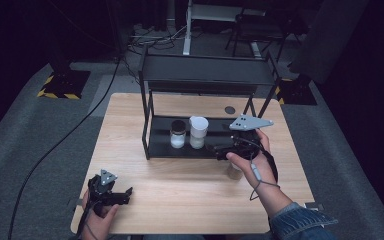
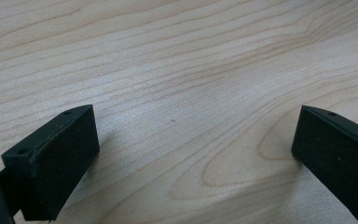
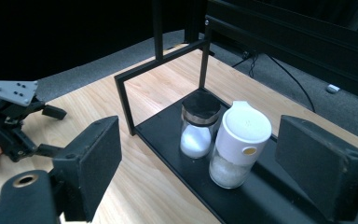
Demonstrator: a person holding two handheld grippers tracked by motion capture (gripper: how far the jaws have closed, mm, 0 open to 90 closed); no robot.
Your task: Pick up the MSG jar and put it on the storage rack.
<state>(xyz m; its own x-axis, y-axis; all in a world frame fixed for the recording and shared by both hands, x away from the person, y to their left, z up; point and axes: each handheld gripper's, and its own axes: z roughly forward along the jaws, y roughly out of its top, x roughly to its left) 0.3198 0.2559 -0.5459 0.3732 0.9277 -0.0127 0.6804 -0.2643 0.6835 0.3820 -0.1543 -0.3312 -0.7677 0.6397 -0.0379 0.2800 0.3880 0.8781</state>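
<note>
On the lower shelf of a black rack (image 1: 150,131) stand two jars side by side. One is a glass jar with a black lid (image 1: 178,134) (image 3: 198,124), part full of white powder. The other is a white-lidded jar (image 1: 198,131) (image 3: 239,143) holding white grains. My right gripper (image 1: 220,150) (image 3: 209,168) hovers just right of them at shelf height, pointing at them. It is open, with its jaws wide apart and short of the jars. My left gripper (image 1: 125,194) (image 2: 191,158) rests low over the bare wood at the front left, open, with nothing between its jaws.
The rack's upper shelf (image 1: 207,70) overhangs the jars, and thin black posts (image 3: 127,105) frame the lower shelf. A small pale cylinder (image 1: 233,173) stands on the table under my right hand. A dark round spot (image 1: 229,109) marks the tabletop behind the rack. Dark floor surrounds the wooden table (image 1: 180,200).
</note>
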